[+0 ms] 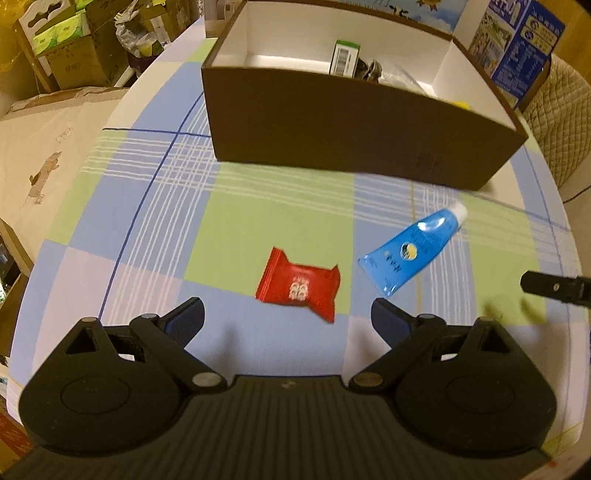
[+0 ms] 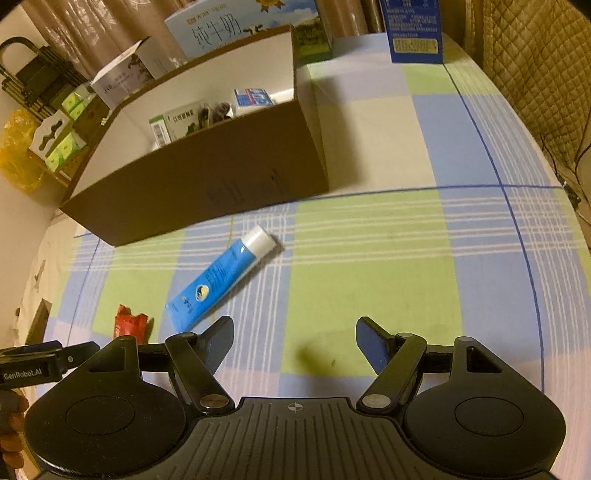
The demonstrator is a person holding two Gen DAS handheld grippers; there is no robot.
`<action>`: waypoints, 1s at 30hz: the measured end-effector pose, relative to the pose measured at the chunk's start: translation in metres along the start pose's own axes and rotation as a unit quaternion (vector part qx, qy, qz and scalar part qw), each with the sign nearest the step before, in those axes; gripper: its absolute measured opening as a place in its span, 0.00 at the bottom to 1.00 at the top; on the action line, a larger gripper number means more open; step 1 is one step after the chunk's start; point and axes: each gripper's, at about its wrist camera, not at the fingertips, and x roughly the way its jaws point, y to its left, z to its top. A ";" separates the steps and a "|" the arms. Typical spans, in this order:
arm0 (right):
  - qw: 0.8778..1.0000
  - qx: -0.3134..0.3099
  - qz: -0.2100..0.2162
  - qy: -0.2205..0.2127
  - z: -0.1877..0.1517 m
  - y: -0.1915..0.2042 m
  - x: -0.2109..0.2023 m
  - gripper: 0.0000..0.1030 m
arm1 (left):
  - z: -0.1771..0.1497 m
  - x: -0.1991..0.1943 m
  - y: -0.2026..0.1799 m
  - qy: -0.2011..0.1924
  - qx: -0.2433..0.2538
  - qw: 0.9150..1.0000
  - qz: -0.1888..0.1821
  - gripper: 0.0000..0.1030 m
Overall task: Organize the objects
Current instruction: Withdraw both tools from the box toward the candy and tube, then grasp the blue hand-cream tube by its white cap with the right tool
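Observation:
A red snack packet (image 1: 299, 286) lies on the checked tablecloth just ahead of my left gripper (image 1: 288, 319), which is open and empty. It shows partly in the right wrist view (image 2: 130, 325). A blue tube with a white cap (image 1: 410, 251) lies to the right of the packet, cap toward the box; it also shows in the right wrist view (image 2: 221, 277). My right gripper (image 2: 295, 339) is open and empty, with the tube ahead to its left. A brown cardboard box (image 1: 351, 129) (image 2: 207, 177) stands behind, holding a green-white carton (image 1: 345, 57) and other small items.
A blue printed carton (image 1: 517, 48) and a milk carton (image 2: 236, 29) stand behind the box. Stacked cartons (image 1: 62, 44) are off the table's left edge. A quilted chair (image 2: 535, 74) is at the right. The left gripper's body (image 2: 37, 363) shows at the lower left of the right wrist view.

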 end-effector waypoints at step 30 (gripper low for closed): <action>0.993 -0.107 0.048 -0.033 0.043 0.024 0.037 0.34 | 0.017 0.040 0.011 0.010 -0.072 0.997 0.022 0.92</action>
